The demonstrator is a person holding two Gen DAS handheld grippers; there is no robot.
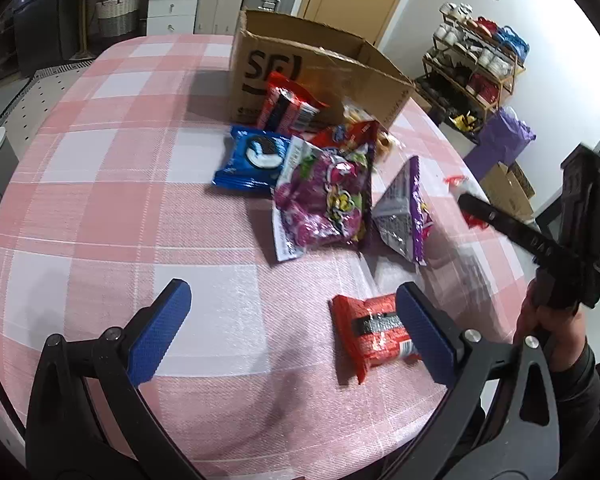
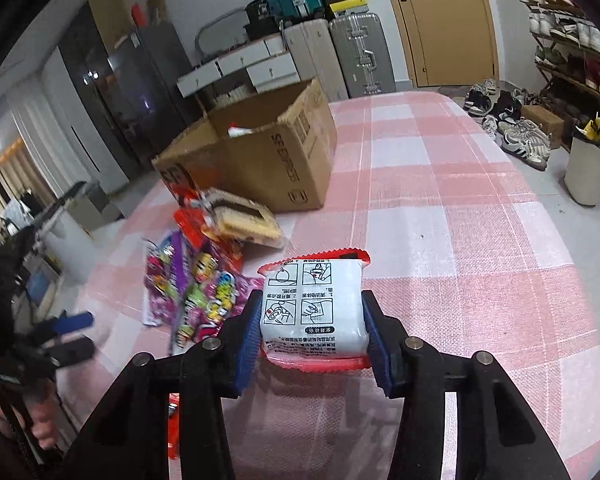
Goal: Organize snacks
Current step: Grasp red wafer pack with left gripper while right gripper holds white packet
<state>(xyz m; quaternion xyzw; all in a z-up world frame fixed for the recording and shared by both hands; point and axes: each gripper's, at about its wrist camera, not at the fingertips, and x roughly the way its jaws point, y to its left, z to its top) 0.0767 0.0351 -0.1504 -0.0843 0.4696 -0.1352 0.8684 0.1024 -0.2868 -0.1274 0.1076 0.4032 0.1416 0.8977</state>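
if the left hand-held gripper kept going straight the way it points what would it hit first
Probably the pink checked tablecloth: the left hand-held gripper is open and angled down at bare cloth between its fingers. The red snack pack lies beside its right finger, and the purple candy bag lies farther on. Depth is unclear.

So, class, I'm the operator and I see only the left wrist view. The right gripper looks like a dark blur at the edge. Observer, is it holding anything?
Observer: Yes. The right gripper is shut on a white packet with a red edge, one blue pad on each side.
Operator: What's printed on it?
Observer: Four small instruction drawings face the camera, with lines of text below them.
Operator: My view shows only the cardboard box's outside. Anything in it?
Observer: The right wrist view looks into the open cardboard box; a bit of white and red wrapper shows above its near wall.
Operator: And my own gripper?
Observer: The left gripper is open, holding nothing.
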